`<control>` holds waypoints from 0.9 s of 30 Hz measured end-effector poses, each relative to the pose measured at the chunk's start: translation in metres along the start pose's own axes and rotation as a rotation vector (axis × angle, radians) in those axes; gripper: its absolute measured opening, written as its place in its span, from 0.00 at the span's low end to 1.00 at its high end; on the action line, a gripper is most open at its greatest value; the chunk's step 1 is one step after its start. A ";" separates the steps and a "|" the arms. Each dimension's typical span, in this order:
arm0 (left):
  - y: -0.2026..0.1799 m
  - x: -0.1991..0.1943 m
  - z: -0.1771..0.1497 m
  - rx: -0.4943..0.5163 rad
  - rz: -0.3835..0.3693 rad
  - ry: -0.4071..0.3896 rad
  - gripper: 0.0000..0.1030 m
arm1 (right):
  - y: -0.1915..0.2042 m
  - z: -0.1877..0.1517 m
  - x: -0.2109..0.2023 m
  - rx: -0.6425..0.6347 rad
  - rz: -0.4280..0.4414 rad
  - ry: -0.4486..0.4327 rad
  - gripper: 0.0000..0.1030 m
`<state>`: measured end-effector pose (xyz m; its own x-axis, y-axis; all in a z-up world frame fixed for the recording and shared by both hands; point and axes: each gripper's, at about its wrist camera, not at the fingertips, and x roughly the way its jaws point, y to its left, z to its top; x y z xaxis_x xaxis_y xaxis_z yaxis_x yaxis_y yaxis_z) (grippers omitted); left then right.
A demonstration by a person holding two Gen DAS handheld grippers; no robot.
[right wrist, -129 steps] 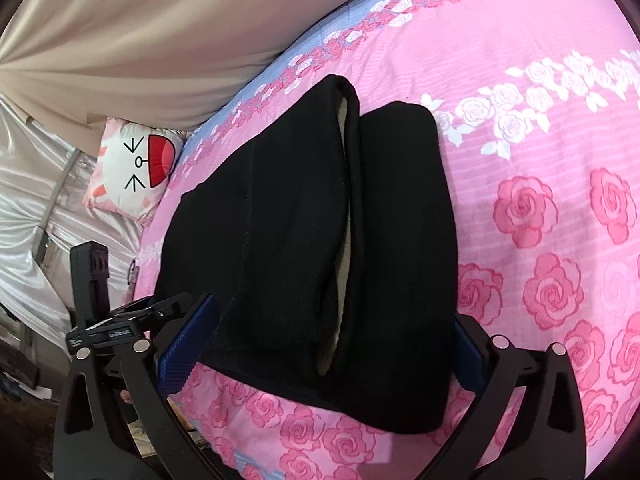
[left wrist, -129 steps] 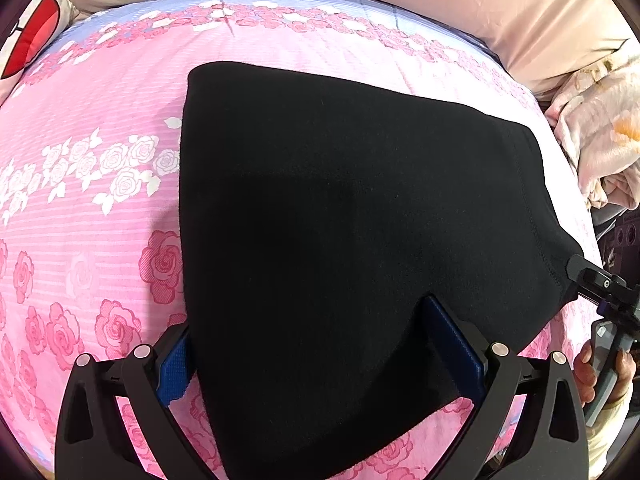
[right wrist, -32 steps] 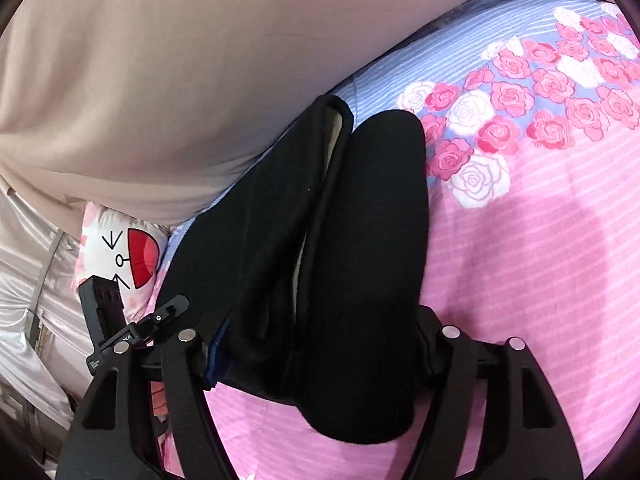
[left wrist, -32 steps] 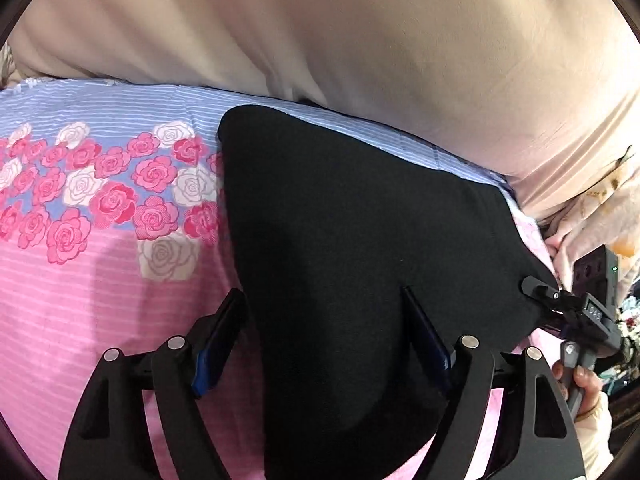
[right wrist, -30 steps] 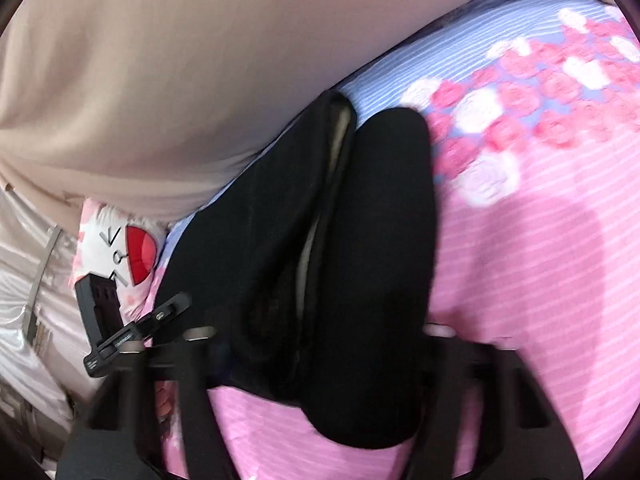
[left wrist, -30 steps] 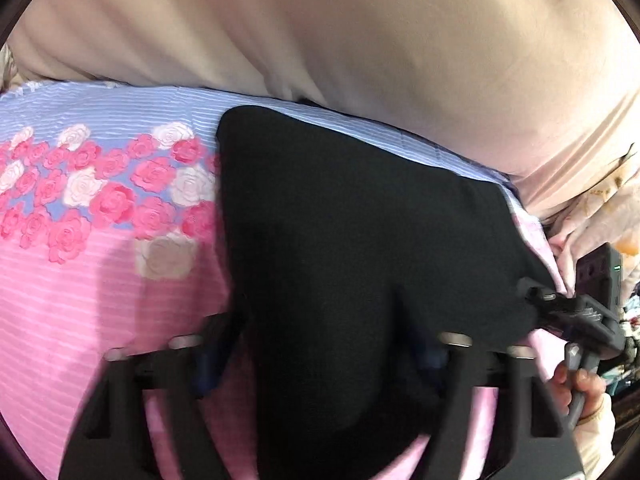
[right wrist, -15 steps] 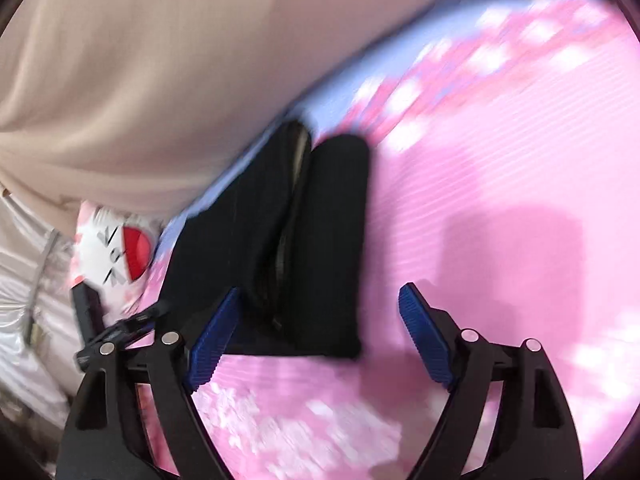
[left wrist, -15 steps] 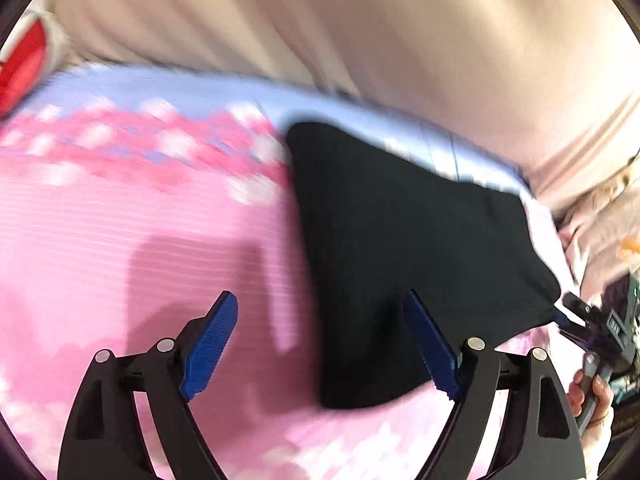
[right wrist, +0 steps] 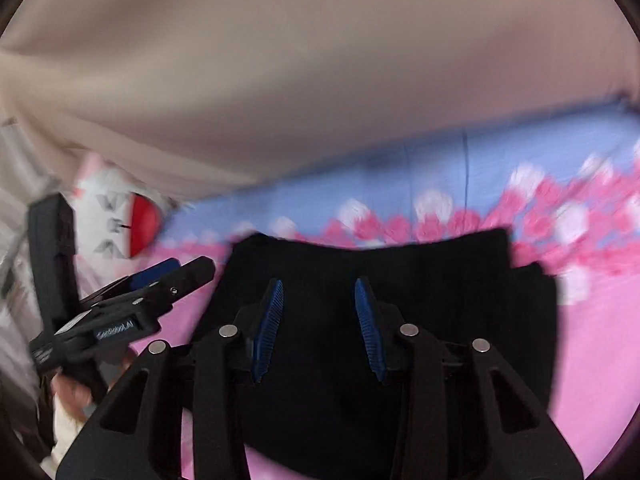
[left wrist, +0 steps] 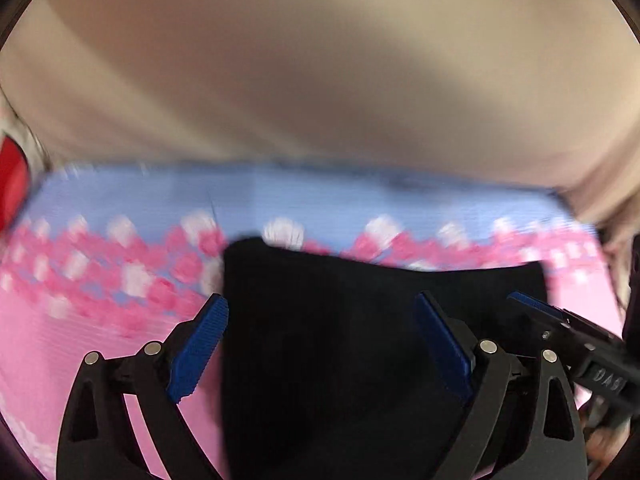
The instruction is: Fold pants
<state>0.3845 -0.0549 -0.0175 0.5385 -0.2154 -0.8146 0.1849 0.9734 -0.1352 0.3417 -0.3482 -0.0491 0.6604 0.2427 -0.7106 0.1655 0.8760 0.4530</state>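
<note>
The folded black pants [left wrist: 340, 340] lie as a compact bundle on the pink rose-print bedsheet [left wrist: 100, 320]; they also show in the right wrist view [right wrist: 440, 300]. My left gripper [left wrist: 320, 344] is open wide, its blue pads either side of the bundle's left part, holding nothing. My right gripper [right wrist: 318, 328] is partly open with a narrower gap, above the bundle and empty. Each gripper shows in the other's view: the right gripper [left wrist: 560, 328] at the pants' right end, the left gripper [right wrist: 160, 280] at their left end. Both views are blurred by motion.
A beige curtain [left wrist: 320, 80] hangs behind the bed. A white cartoon-face pillow [right wrist: 116, 220] lies at the bed's left end. The sheet's blue band [right wrist: 440, 176] runs along the far edge.
Both grippers have let go of the pants and pulled back toward the near side. The views have swung, so the bundle now lies across both. The right gripper's jaws have narrowed.
</note>
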 end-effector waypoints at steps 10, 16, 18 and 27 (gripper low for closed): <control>0.053 0.040 0.010 -0.150 0.025 -0.021 0.95 | -0.027 -0.002 -0.057 0.102 0.076 -0.125 0.06; 0.058 0.016 0.003 -0.148 0.026 0.015 0.91 | -0.054 -0.014 -0.060 0.188 -0.064 -0.147 0.04; 0.056 -0.030 -0.017 -0.099 0.019 -0.064 0.93 | -0.041 -0.030 -0.104 0.157 -0.026 -0.222 0.06; -0.003 -0.037 -0.131 0.219 0.163 -0.070 0.95 | -0.043 -0.118 -0.107 0.109 0.018 -0.156 0.00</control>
<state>0.2564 -0.0396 -0.0609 0.6297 -0.0700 -0.7736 0.2609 0.9572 0.1257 0.1780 -0.3624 -0.0562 0.7680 0.1835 -0.6136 0.2250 0.8197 0.5267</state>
